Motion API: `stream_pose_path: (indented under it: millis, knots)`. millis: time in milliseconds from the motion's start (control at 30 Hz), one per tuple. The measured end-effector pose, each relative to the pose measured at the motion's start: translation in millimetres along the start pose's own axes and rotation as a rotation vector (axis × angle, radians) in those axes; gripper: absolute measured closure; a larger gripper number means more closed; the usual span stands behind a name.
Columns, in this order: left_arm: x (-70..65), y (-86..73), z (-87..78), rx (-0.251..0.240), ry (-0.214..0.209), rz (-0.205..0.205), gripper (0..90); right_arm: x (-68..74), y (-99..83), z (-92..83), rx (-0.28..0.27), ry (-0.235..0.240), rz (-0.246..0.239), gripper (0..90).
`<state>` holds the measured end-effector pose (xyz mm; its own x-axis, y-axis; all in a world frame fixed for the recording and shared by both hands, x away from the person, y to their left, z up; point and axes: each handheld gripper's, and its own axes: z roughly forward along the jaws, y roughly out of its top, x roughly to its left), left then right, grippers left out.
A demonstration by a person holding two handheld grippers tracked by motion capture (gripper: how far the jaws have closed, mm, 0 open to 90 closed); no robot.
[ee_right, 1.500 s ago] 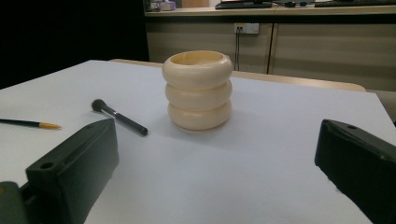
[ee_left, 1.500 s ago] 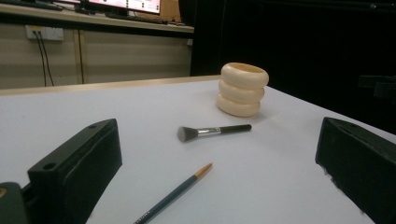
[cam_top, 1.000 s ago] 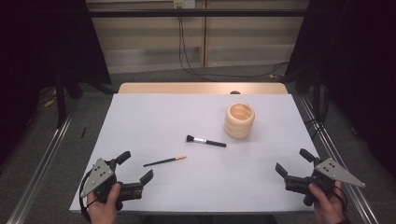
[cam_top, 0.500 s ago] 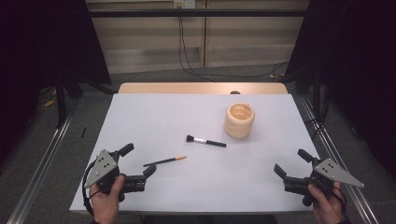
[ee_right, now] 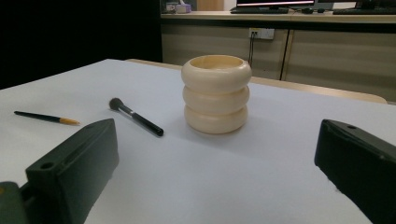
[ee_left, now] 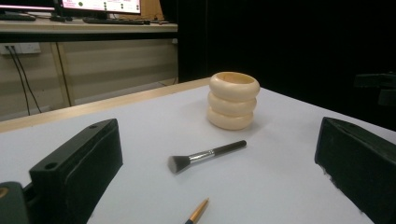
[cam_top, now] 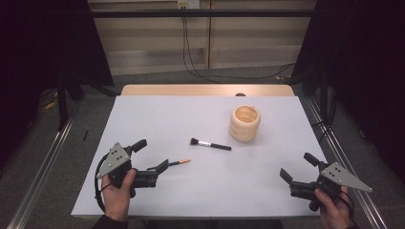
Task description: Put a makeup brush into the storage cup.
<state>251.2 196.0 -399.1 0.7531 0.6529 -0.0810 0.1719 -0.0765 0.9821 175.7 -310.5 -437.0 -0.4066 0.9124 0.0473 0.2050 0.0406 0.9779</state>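
A cream ridged cup point(cam_top: 245, 123) stands upright right of the table's middle. A black makeup brush point(cam_top: 210, 144) with a silver ferrule lies flat to its left. Nearer the front left lies a thin dark pencil with an orange tip point(cam_top: 176, 163). My left gripper point(cam_top: 153, 155) is open right at the pencil's dark end, and its near jaw hides part of that end. In the left gripper view the pencil tip point(ee_left: 198, 212) shows between the jaws, with the brush point(ee_left: 205, 156) and cup point(ee_left: 233, 100) beyond. My right gripper point(cam_top: 296, 165) is open at the front right, holding nothing.
The white table top point(cam_top: 167, 119) has a wooden strip point(cam_top: 191, 89) along its far edge. Metal rails point(cam_top: 334, 143) run along both sides. Cables hang against the back wall point(cam_top: 186, 43). In the right gripper view the cup point(ee_right: 216, 93) stands straight ahead, with the brush point(ee_right: 135, 116) to its left.
My left gripper has moved forward and to the right, up to the dark end of the pencil. The right gripper has hardly moved. The objects lie where they were.
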Motion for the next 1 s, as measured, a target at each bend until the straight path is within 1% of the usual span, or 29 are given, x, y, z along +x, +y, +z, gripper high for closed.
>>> stream_pose_path:
  millis: [33, 67, 100, 133, 167, 200, 233, 400, 433, 467, 500, 533, 567, 600, 633, 667, 700, 767, 800, 900, 933, 967, 1000]
  knots:
    - [0.2, 3.7, 4.7, 0.003, -0.006, 0.019, 0.7, -0.2, 0.0, -0.4, 0.002, 0.007, 0.001, 0.0]
    - [0.4, 5.2, 6.4, 0.002, -0.004, 0.026, 0.7, 0.2, -0.1, 0.2, -0.001, 0.0, 0.006, 0.0]
    - [0.2, 7.1, 9.0, 0.0, 0.023, 0.041, 0.8, 0.3, -0.1, 0.4, 0.0, 0.0, 0.008, 0.0]
    - [0.3, 8.2, 10.8, 0.005, 0.037, 0.048, 0.2, 0.0, -0.1, 0.2, 0.002, 0.006, 0.009, 0.0]
    - [0.3, 8.2, 10.8, 0.005, 0.037, 0.048, 0.5, 0.0, -0.1, 0.2, 0.002, 0.006, 0.009, 0.0]
    - [2.1, 10.3, 13.8, 0.017, 0.034, 0.051, 0.5, 0.1, -0.1, 0.2, 0.003, 0.005, 0.008, 0.0]
    - [3.4, 10.9, 15.7, 0.02, 0.03, 0.043, 0.4, 0.2, -0.3, 0.2, 0.003, 0.003, 0.003, 0.0]
    - [6.6, 13.1, 25.9, 0.043, 0.037, 0.049, 0.5, -0.1, -0.3, 0.1, 0.006, 0.004, 0.009, 0.0]
    - [7.2, 13.5, 27.0, 0.049, 0.032, 0.056, 0.5, 0.0, -0.3, -0.1, 0.007, 0.001, 0.011, 0.0]
    - [7.2, 14.4, 30.0, 0.057, 0.029, 0.049, 0.5, -0.1, -0.3, 0.0, 0.006, 0.001, 0.009, 0.0]
    - [7.8, 15.4, 31.4, 0.074, 0.023, 0.052, 0.5, 0.1, -0.3, -0.1, 0.007, 0.002, 0.009, 0.0]
    - [8.9, 16.9, 34.9, 0.075, 0.015, 0.042, 0.9, 0.2, -0.3, 0.1, 0.008, 0.003, 0.01, 0.0]
    - [8.9, 16.9, 34.9, 0.075, 0.015, 0.042, 0.4, 0.2, -0.3, 0.1, 0.008, 0.003, 0.01, 0.0]
    - [8.9, 18.6, 38.0, 0.082, 0.027, 0.039, 0.3, 0.2, -0.4, -0.2, 0.011, 0.005, 0.012, 0.0]
    - [8.9, 18.6, 38.0, 0.082, 0.027, 0.039, 0.5, 0.0, -0.5, -0.3, 0.011, 0.007, 0.008, 0.0]
    - [9.7, 18.7, 40.2, 0.071, 0.012, 0.028, 0.5, 0.0, -0.5, -0.3, 0.011, 0.007, 0.008, 0.0]
    - [10.0, 19.4, 41.9, 0.077, 0.018, 0.035, 0.4, 0.0, -0.6, -0.3, 0.012, 0.008, 0.007, 0.0]
    - [11.9, 21.8, 48.5, 0.08, 0.018, 0.041, 0.4, 0.2, -0.5, -0.3, 0.014, 0.01, 0.011, 0.0]
    - [13.2, 22.7, 50.6, 0.073, 0.018, 0.056, 0.5, 0.1, -0.6, -0.2, 0.011, 0.008, 0.009, 0.0]
    - [15.8, 24.6, 54.6, 0.072, 0.022, 0.059, 0.4, 0.0, -0.5, -0.2, 0.011, 0.008, 0.012, 0.0]
    - [17.3, 25.5, 57.0, 0.064, 0.013, 0.051, 0.6, -0.2, -0.9, 0.1, 0.018, 0.012, 0.012, 0.0]
    - [18.7, 25.8, 58.7, 0.057, 0.006, 0.054, 0.6, -0.2, -0.9, 0.1, 0.018, 0.012, 0.012, 0.0]
    - [21.0, 27.3, 62.8, 0.059, 0.009, 0.054, 0.3, -0.7, -1.2, 0.4, 0.02, 0.017, 0.007, 0.0]
